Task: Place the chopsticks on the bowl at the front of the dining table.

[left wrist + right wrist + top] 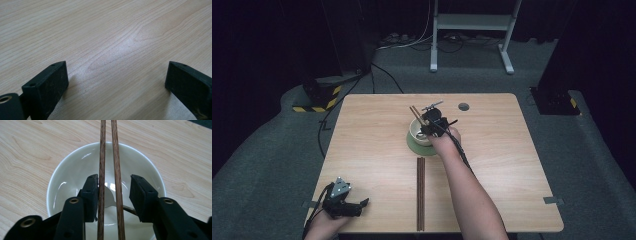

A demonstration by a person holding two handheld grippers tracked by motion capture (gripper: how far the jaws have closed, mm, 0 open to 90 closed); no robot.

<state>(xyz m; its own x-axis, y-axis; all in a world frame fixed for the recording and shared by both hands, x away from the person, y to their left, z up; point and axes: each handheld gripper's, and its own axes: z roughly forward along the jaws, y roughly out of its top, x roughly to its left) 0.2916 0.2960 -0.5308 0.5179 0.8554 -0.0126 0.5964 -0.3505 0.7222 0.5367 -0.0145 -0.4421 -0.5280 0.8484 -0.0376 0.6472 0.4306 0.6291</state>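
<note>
A white bowl stands on a green saucer near the middle of the wooden table. A pair of brown chopsticks lies side by side across the bowl's rim. My right gripper hovers over the bowl, open, with both chopsticks between its jaws. One jaw sits against one stick, while a gap separates the other jaw from the other stick. My left gripper rests at the table's front left corner, open over bare wood.
A second pair of brown chopsticks lies lengthwise on the table between the bowl and the front edge. A round hole sits near the table's far edge. A white metal frame stands on the floor beyond.
</note>
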